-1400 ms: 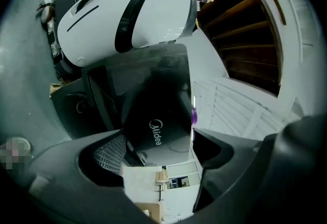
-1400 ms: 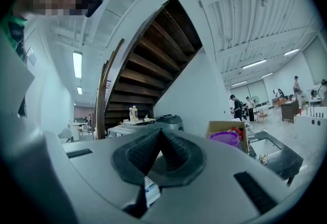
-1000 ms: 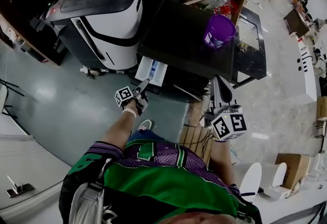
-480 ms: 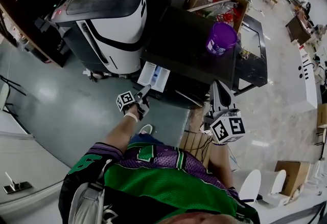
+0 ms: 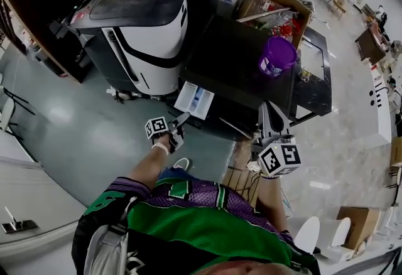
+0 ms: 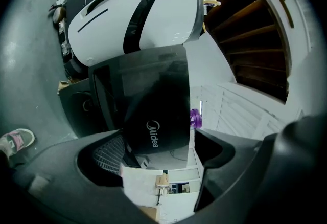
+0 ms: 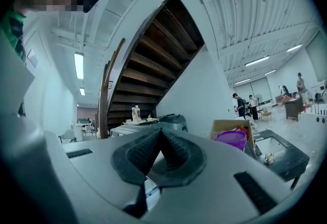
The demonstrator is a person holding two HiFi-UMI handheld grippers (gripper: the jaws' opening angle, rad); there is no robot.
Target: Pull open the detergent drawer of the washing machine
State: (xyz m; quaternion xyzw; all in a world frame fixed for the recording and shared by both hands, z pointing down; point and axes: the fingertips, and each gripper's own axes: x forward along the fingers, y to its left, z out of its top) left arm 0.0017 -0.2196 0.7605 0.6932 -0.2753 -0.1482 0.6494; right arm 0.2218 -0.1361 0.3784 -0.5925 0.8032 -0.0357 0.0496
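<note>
Jaws stand apart on the left gripper [image 5: 179, 120], facing one pulled-out detergent drawer [image 5: 195, 99]; on the right gripper [image 7: 160, 136] they meet.

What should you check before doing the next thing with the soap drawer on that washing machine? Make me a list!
1. Detergent drawer pulled out: ok, it sticks out of the front of the washing machine.
2. Left gripper open: ok, its jaws are apart, with the drawer's front showing between them.
3. Left jaws clear of the drawer: cannot tell, the tips are very near it.
4. Right gripper out of the way: ok, it is shut, holds nothing and hangs off to the side.
5. Purple tub safe on top: ok, it stands upright, away from the drawer.
</note>
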